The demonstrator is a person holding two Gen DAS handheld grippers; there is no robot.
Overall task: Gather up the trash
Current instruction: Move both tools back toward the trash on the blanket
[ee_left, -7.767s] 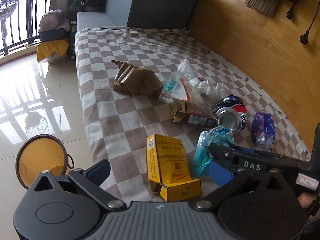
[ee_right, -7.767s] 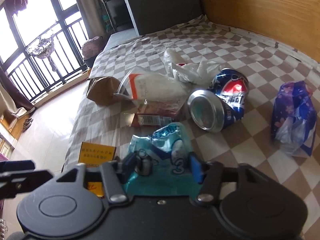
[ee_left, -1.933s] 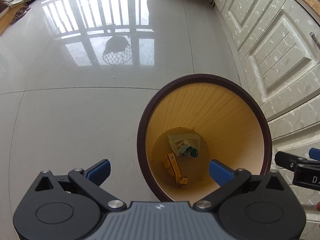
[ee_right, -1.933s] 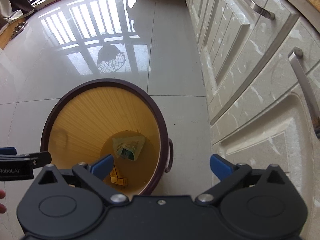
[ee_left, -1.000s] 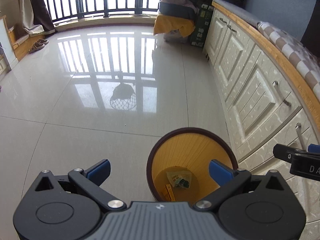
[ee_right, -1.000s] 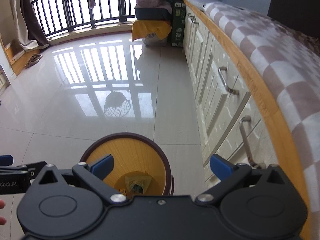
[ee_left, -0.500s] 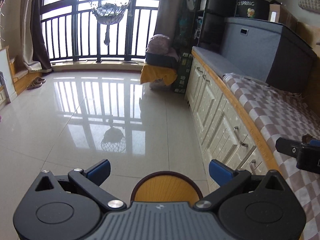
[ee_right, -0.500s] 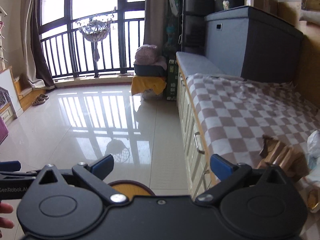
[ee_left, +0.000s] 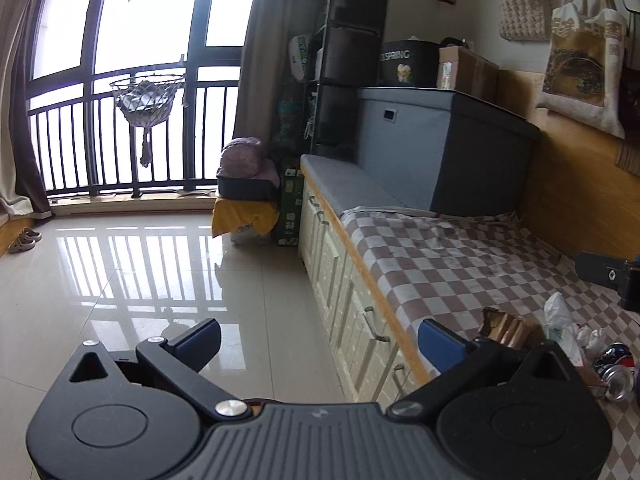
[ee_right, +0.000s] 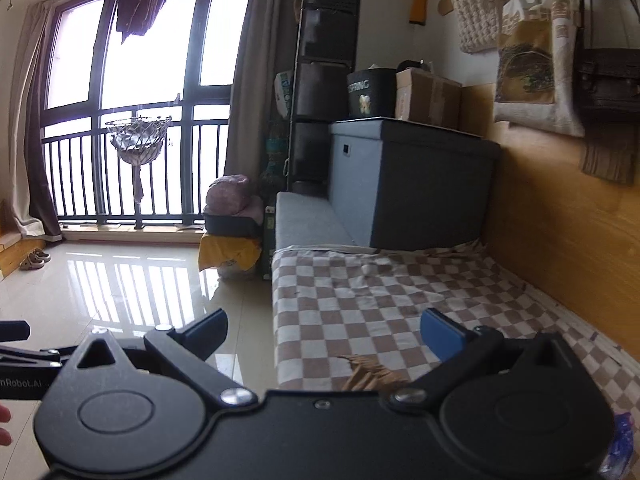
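- The left gripper (ee_left: 318, 338) is held level above the shiny floor (ee_left: 140, 276), its jaws spread wide with nothing between them.
- The right gripper (ee_right: 324, 330) is also spread wide and empty, facing the checkered cloth (ee_right: 360, 300).
- The trash lies on that cloth by the wooden wall: a crumpled brown paper bag (ee_left: 506, 330), a white plastic bag (ee_left: 558, 314) beside it, and a crushed blue can (ee_left: 614, 366) nearer the camera.

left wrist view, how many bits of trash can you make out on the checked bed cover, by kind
crumpled brown paper bag: 1
white plastic bag: 1
crumpled white tissue wad: 1
blue and red drink can on its side: 1
total: 4 that show clearly
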